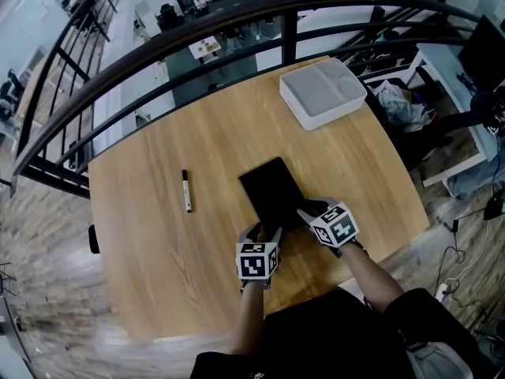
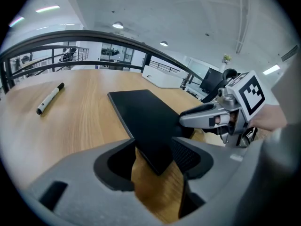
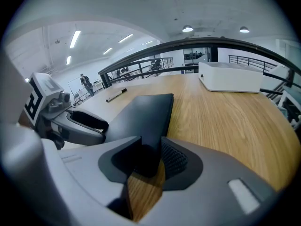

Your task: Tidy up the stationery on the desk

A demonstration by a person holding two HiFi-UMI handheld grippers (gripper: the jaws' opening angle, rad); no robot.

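The black notebook (image 1: 272,192) is lying flat near the middle of the wooden table (image 1: 158,235), toward the person's edge, with one long side running away and slightly to the left. Both grippers are sitting at its near end, one at each near corner.

The left gripper (image 2: 153,159) is pointing down at a slant, and its jaws are standing wide apart around the near left corner of the notebook. There is a clear gap on the left side, and the right pad is lying just beside the cover's edge, so nothing is being squeezed.

The right gripper (image 3: 146,161) is likewise standing wide open, with the near right corner reaching in between its jaws and neither pad visibly pressing on it.

A black and white marker (image 1: 186,190) is lying by itself on the table, well apart to the left of the notebook. A shallow white tray (image 1: 322,91) is sitting at the far right corner of the table. A dark curved railing (image 1: 197,34) is running just behind the table's far edge.
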